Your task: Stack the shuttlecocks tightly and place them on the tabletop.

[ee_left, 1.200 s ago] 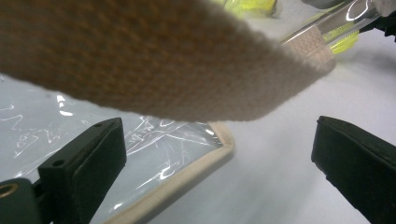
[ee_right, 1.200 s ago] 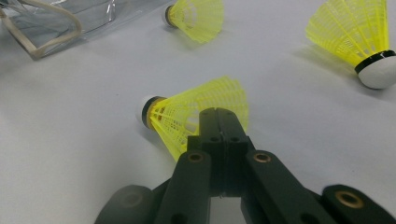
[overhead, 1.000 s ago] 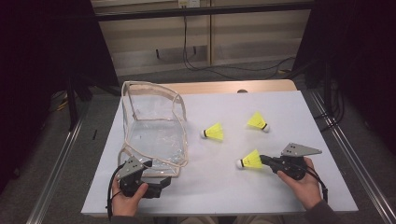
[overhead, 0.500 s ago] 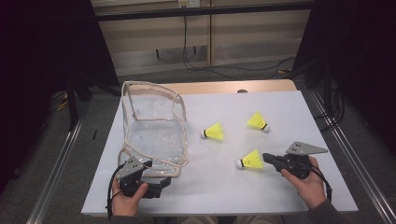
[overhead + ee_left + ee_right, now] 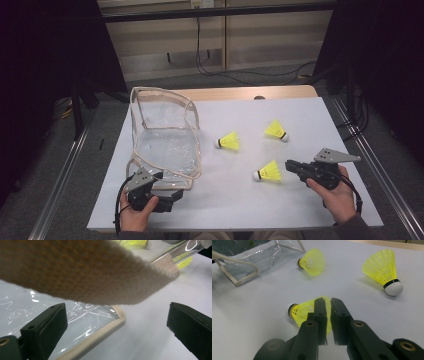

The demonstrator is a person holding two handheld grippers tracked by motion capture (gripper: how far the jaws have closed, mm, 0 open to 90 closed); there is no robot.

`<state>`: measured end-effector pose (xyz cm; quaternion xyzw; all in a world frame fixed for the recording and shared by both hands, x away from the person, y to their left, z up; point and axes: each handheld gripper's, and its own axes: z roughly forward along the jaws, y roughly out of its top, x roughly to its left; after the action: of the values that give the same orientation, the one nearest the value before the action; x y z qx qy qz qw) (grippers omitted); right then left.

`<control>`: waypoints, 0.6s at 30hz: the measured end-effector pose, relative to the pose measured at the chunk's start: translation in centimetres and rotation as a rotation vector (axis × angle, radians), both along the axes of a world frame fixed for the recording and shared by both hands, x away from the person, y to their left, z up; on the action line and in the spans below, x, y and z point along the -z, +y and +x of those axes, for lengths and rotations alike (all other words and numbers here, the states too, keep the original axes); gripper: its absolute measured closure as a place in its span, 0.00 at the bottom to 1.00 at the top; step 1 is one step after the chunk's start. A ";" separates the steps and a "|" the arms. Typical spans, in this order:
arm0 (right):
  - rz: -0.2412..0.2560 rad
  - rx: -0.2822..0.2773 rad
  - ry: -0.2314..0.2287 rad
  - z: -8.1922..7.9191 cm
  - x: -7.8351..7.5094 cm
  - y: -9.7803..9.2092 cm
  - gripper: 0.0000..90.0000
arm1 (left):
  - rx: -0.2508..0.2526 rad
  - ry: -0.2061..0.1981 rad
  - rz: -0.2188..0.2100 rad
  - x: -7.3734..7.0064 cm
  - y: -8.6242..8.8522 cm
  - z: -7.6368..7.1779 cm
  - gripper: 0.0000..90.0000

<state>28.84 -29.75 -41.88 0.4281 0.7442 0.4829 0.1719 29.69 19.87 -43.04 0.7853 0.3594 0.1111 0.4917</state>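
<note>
Three yellow shuttlecocks lie on the white table (image 5: pixel 300 115). My right gripper (image 5: pixel 289 165) is at the skirt of the nearest shuttlecock (image 5: pixel 267 171). In the right gripper view its jaws stand nearly together (image 5: pixel 328 301), with the rim of that shuttlecock's skirt (image 5: pixel 304 311) pinched between them. A clear pouch (image 5: pixel 165 140) with beige trim stands open at the left. My left gripper (image 5: pixel 176 196) sits at its front corner, open. In the left gripper view the jaws (image 5: pixel 117 312) stand wide apart either side of the corner trim (image 5: pixel 105 335), under a beige strap (image 5: pixel 75 270).
The second shuttlecock (image 5: pixel 229 141) lies beside the pouch, cork toward it. The third shuttlecock (image 5: pixel 276 130) lies farther back right. A wooden strip (image 5: pixel 240 93) edges the table's far side, and metal rails (image 5: pixel 380 175) run along both sides.
My right hand has shifted slightly to the right. The shuttlecocks, the pouch and the left gripper lie where they were.
</note>
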 end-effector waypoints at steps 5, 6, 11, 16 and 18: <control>0.003 -0.012 -0.006 -0.1 -0.4 0.3 0.88 | -0.001 0.002 0.002 0.0 0.0 0.0 0.03; 0.004 -0.016 -0.004 -0.1 -0.4 0.4 0.86 | -0.001 0.003 0.004 0.0 0.0 0.0 0.03; -0.001 -0.032 0.005 -0.1 0.1 0.9 0.76 | -0.002 0.000 0.001 0.0 0.0 0.0 0.03; -0.008 -0.054 0.017 0.0 0.6 1.5 0.65 | -0.001 -0.001 -0.002 0.0 0.0 0.0 0.03; -0.016 -0.060 0.027 0.0 0.8 1.7 0.63 | -0.002 0.000 -0.002 0.0 0.0 0.0 0.03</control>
<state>28.87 -28.08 -42.63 0.4107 0.7627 0.4763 0.1507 29.68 19.87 -43.05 0.7845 0.3601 0.1113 0.4924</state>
